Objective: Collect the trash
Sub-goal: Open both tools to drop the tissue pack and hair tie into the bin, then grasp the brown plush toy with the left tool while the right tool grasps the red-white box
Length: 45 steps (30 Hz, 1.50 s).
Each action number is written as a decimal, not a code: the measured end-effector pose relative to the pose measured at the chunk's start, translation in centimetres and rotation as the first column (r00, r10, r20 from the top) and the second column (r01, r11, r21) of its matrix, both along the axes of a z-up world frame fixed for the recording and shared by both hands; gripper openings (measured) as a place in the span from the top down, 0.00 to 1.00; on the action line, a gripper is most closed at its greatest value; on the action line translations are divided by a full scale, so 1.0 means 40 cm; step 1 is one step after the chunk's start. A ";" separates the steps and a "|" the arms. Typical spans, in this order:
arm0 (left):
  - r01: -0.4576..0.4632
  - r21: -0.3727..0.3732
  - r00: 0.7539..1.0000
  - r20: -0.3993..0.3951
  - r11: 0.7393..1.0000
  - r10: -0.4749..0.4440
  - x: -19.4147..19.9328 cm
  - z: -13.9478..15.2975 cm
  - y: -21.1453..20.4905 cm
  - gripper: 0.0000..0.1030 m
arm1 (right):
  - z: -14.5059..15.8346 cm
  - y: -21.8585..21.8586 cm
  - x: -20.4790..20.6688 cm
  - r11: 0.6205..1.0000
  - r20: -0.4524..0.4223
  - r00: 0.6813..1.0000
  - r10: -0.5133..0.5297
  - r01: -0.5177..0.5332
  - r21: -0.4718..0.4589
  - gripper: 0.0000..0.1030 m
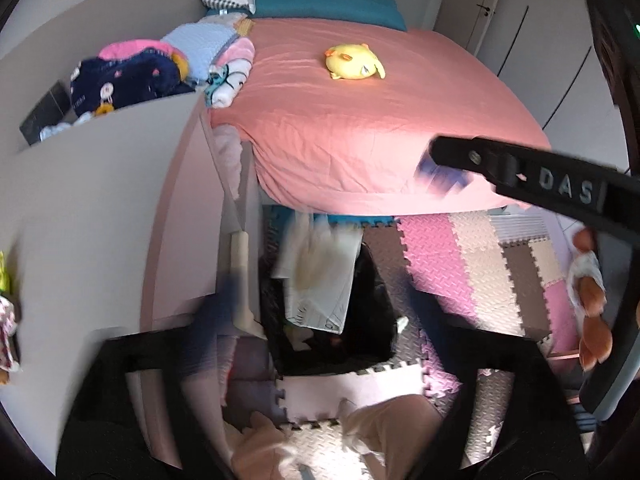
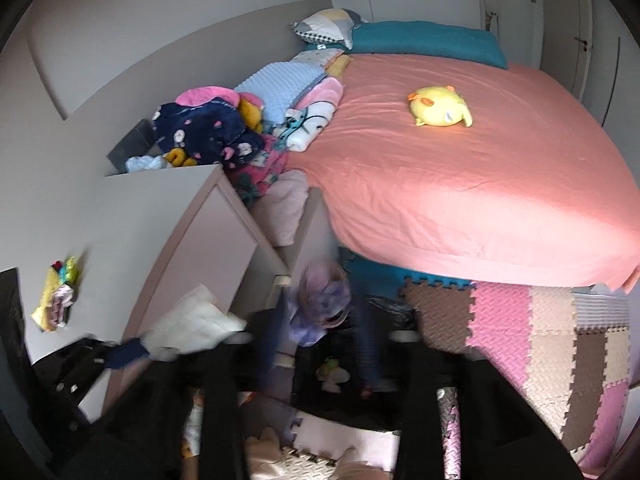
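In the left wrist view my left gripper (image 1: 324, 304) hangs over a black trash bag (image 1: 360, 344) on the floor, its blurred fingers apart around a white and grey plastic wrapper (image 1: 316, 280) above the bag's opening. My right gripper (image 1: 440, 172) reaches in from the right with a crumpled purple wrapper at its tip. In the right wrist view my right gripper (image 2: 324, 320) has its fingers spread, with the purple wrapper (image 2: 320, 308) between them over the dark bag (image 2: 340, 380). The left gripper (image 2: 132, 352) shows at lower left, with the white wrapper (image 2: 192, 324) at it.
A bed with a pink sheet (image 1: 360, 120) and a yellow plush toy (image 1: 354, 62) fills the back. A pale cabinet (image 1: 100, 220) stands left, clothes piled behind. Foam puzzle mats (image 1: 480, 272) cover the floor. Small colourful scraps (image 2: 56, 296) lie on the cabinet top.
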<state>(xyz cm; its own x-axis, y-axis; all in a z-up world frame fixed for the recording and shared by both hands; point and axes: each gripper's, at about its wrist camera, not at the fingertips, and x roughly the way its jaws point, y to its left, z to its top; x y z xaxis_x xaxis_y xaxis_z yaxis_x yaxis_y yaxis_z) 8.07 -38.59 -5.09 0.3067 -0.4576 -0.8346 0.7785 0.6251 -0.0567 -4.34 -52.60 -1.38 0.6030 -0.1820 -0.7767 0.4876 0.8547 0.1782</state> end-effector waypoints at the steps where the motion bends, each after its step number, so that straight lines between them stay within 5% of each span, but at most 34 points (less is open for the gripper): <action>1: 0.002 0.003 1.000 0.018 1.000 -0.002 -0.007 0.003 -0.001 0.06 | 0.005 -0.003 0.004 1.000 0.002 1.000 -0.013 0.013 -0.024 0.30; 22: -0.061 -0.010 0.998 -0.010 0.998 0.061 0.030 0.010 0.079 0.06 | 0.034 0.032 0.023 0.999 0.023 1.000 -0.003 0.004 -0.042 0.30; 45: -0.253 -0.045 0.966 0.050 0.966 0.255 0.098 0.055 0.395 0.06 | 0.075 0.319 0.133 0.982 0.037 0.983 0.177 -0.174 -0.069 0.30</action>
<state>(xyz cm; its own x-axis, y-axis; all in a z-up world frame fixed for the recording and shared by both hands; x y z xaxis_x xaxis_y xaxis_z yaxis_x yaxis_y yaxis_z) 12.00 -22.80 -2.89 0.4621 -0.3896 -0.7967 0.5969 0.8011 -0.0455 0.96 -39.85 1.63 0.6622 -0.1197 -0.7397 0.3219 0.9369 0.1365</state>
